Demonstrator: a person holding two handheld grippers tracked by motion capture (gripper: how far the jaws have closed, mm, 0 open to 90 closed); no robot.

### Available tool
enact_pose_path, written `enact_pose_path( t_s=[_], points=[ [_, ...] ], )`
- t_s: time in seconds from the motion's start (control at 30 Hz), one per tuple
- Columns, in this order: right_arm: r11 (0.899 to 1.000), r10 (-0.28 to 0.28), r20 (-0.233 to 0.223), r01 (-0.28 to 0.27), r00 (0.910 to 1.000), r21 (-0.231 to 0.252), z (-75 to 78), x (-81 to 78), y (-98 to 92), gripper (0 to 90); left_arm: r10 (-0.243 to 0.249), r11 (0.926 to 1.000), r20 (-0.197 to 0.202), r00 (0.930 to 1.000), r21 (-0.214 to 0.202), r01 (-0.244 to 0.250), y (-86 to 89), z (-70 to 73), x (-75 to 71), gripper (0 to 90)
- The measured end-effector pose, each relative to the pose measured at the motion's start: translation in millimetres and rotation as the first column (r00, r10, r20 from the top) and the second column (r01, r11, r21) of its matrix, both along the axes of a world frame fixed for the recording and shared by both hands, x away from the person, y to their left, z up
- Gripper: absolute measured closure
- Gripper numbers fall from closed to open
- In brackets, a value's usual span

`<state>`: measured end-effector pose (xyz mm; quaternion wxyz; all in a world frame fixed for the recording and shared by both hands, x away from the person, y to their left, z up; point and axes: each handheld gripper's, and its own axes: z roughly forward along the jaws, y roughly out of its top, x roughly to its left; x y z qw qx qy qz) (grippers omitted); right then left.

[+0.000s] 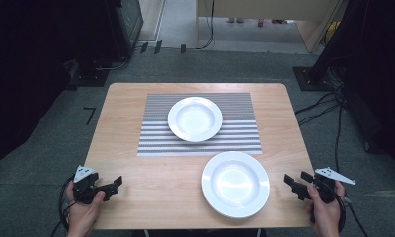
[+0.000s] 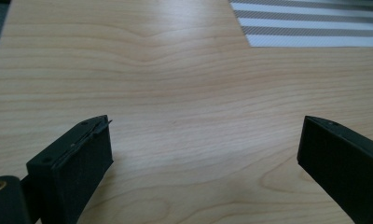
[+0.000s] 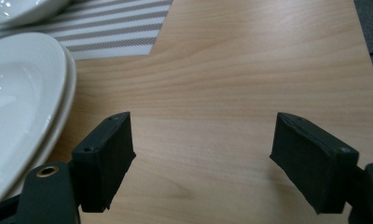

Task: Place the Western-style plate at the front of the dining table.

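Observation:
Two white plates are on the wooden table (image 1: 136,163). One plate (image 1: 195,118) sits on a grey striped placemat (image 1: 200,140) at the middle. The nearer plate (image 1: 235,183) rests on bare wood toward the front right, and looks like a stack of two in the right gripper view (image 3: 21,102). My left gripper (image 1: 117,183) hovers open over the front left corner, with nothing but wood between its jaws (image 2: 205,149). My right gripper (image 1: 296,180) stands open at the front right edge, just right of the nearer plate, also with nothing between its jaws (image 3: 203,140).
Grey carpet surrounds the table. Black stands and cables (image 1: 329,103) lie at the right, dark equipment (image 1: 121,29) at the back left. The placemat's corner (image 2: 310,28) lies ahead and right of the left gripper.

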<state>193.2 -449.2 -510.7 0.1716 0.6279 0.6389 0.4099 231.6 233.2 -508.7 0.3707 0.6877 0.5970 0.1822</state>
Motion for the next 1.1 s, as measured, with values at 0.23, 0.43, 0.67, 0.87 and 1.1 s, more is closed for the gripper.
enact_pose_path(
  t_s=[0.23,0.43,0.67,0.87,1.1],
  points=[
    [0.999,-0.016,-0.025,0.016,0.9996,-0.032,-9.8,-13.5,-10.6,20.8,0.014,0.998,0.005,0.9999,0.062,-0.015,10.0,-2.6,-8.6,3.1],
    [0.991,-0.023,-0.014,0.021,0.9996,-0.132,-12.1,-20.2,-10.1,20.7,0.007,0.9954,-0.017,0.9998,0.096,-0.006,9.0,-5.1,-9.3,3.1],
    [0.962,-0.009,-0.016,0.004,0.9998,-0.272,-19.7,-20.9,13.0,0.0,-0.01,0.9895,-0.003,0.9999,0.144,0.01,3.3,-8.4,-13.4,3.2],
    [0.963,-0.009,-0.012,0.005,0.9999,-0.271,-20.2,-21.6,12.9,0.0,-0.033,0.9798,0.006,0.9994,0.197,0.031,-2.2,-10.8,-14.6,2.8],
    [0.963,-0.013,-0.019,0.008,0.9997,-0.27,-19.4,-21.1,12.6,0.4,-0.03,0.9799,0.001,0.9996,0.197,0.029,-2.5,-10.2,-13.9,2.9]
  ],
)
